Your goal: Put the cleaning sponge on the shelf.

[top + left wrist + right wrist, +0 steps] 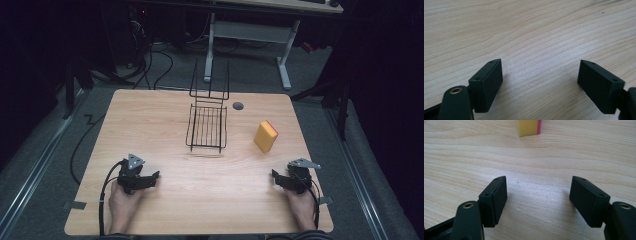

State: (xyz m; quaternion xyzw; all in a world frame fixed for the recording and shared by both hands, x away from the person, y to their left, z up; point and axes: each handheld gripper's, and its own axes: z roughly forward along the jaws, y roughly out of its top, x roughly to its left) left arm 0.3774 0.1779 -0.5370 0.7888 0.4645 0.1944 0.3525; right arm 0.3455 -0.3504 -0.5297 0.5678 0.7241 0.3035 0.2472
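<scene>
**Two Spread Grippers Resting Low on a Wooden Table**

The left gripper [150, 178] sits at the near left of the table [165, 210], held in the person's left hand [122, 201], with its grey three-cornered plate on top and a black cable looping down past the table's front edge. In the left gripper view its jaws stand wide apart, with bare wood grain between them and nothing held. The right gripper [276, 176] sits at the near right, held in the right hand [301, 206], its own grey plate pointing toward the table's right edge. In the right gripper view its jaws are spread just as wide and grip nothing; bare wood lies between them.

Beyond the right gripper stands a yellow sponge [265, 136] with a pink-red backing, set on edge on the right half of the table. In the right gripper view the sponge [528, 127] shows at the top edge, ahead of the jaws and somewhat left of the middle, well apart from them.

Toward the middle of the table, left of the sponge, lies a black wire rack [207, 127], its upright end rising at the far side. Just beside that end, a round dark grommet [238, 106] is set into the tabletop. Both grippers are well apart from the rack.
</scene>
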